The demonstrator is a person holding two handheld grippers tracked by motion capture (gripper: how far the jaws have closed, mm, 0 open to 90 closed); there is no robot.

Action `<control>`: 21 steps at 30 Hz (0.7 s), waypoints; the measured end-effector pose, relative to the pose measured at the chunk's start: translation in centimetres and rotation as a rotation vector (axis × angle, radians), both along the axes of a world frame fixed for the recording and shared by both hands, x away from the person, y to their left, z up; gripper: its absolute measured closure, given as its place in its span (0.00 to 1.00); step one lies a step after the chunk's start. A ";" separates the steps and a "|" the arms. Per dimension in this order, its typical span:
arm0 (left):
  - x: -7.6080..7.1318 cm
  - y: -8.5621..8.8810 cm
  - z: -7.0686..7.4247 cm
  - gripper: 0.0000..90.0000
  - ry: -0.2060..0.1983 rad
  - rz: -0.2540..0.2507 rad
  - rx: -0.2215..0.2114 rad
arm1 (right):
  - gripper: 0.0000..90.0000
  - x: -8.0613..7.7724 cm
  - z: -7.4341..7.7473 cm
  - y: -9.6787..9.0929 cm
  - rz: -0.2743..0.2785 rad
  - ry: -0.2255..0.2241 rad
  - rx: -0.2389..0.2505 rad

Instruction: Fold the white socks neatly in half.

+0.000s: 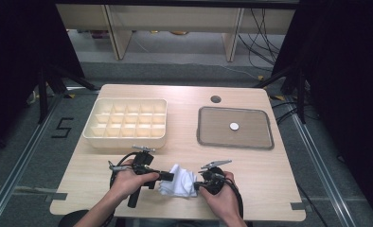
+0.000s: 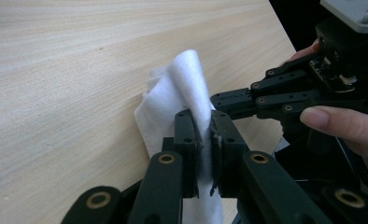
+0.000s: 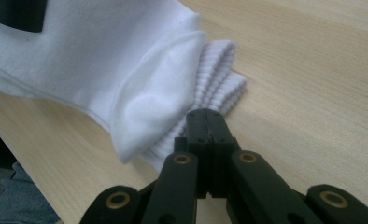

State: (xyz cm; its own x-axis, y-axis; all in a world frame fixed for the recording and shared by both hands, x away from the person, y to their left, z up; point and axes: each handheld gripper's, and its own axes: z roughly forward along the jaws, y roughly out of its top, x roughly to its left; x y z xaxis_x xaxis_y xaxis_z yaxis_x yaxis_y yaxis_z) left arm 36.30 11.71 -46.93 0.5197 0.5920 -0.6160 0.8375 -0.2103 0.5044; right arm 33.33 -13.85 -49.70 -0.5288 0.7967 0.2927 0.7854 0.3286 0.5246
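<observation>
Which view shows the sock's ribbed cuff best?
Right gripper view: the ribbed cuff of the white sock is close and sharp. Left gripper view shows smooth fabric pinched in the left gripper; high view, a small white bundle.

Even, soft light falls from above on the pale desk (image 1: 251, 189); the surroundings sink into darkness. Shadows are faint. The high view is slightly soft. In the gripper views, the near black parts and white cloth (image 3: 102, 60) blur slightly.
</observation>
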 end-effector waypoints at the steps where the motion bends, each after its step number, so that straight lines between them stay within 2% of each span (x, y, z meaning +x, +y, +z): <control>1: 0.0 -0.1 0.0 0.91 -0.004 0.010 0.003 | 1.00 0.0 0.0 0.0 0.002 0.008 -0.004; 2: 0.0 -0.1 -0.1 0.91 -0.010 0.013 -0.006 | 1.00 0.1 0.1 0.1 0.010 0.020 -0.002; 4: 0.0 -0.2 0.1 0.91 -0.002 0.005 0.018 | 1.00 0.1 0.1 0.2 0.017 0.013 -0.008; 5: 0.0 -0.2 0.1 0.91 -0.008 -0.005 0.010 | 1.00 0.1 0.1 0.3 0.009 0.016 -0.011; 7: 0.0 -0.4 0.1 0.91 -0.005 -0.004 0.012 | 1.00 0.1 0.0 0.5 0.025 0.007 0.005; 8: 0.0 -0.4 0.1 0.91 -0.005 -0.008 0.014 | 1.00 0.1 0.1 0.6 0.020 0.015 -0.007; 9: 0.0 -0.5 0.0 0.91 -0.007 -0.003 0.002 | 1.00 0.1 0.0 0.7 0.025 0.006 -0.010; 11: 0.0 -0.5 0.1 0.91 -0.002 -0.008 0.019 | 1.00 0.0 0.0 0.9 0.011 -0.006 -0.003; 12: 0.0 -0.5 0.0 0.91 -0.004 -0.009 0.016 | 1.00 0.1 -0.1 0.9 0.022 -0.017 -0.004; 14: 0.0 -0.6 0.1 0.91 -0.001 -0.011 0.026 | 1.00 0.1 0.0 1.0 0.021 -0.002 -0.011; 15: 0.0 -0.7 0.0 0.91 -0.006 -0.003 0.002 | 1.00 0.1 -0.1 1.0 0.025 -0.002 -0.011; 16: 0.0 -0.7 -0.1 0.91 -0.009 -0.005 0.001 | 1.00 0.1 0.0 1.1 0.026 0.000 -0.006; 17: 0.1 -0.7 0.0 0.91 -0.008 -0.012 0.017 | 1.00 0.1 0.0 1.1 0.032 -0.006 0.000; 18: 0.0 -0.8 0.0 0.91 -0.003 -0.010 0.015 | 1.00 0.1 -0.1 1.2 0.027 0.004 -0.002; 19: 0.0 -0.9 0.0 0.91 -0.004 -0.009 0.005 | 1.00 0.2 -0.1 1.2 0.010 0.002 -0.037; 21: 0.0 -1.0 0.0 0.91 -0.004 -0.009 0.012 | 1.00 0.2 -0.1 1.3 0.005 0.004 -0.033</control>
State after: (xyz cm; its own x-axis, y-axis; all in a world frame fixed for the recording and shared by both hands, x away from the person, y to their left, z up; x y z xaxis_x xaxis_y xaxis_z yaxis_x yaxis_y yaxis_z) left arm 36.33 10.75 -46.91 0.5278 0.5943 -0.6068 0.8332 -0.2239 0.5056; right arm 33.51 -12.52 -49.79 -0.5318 0.8032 0.2684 0.7856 0.3495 0.5105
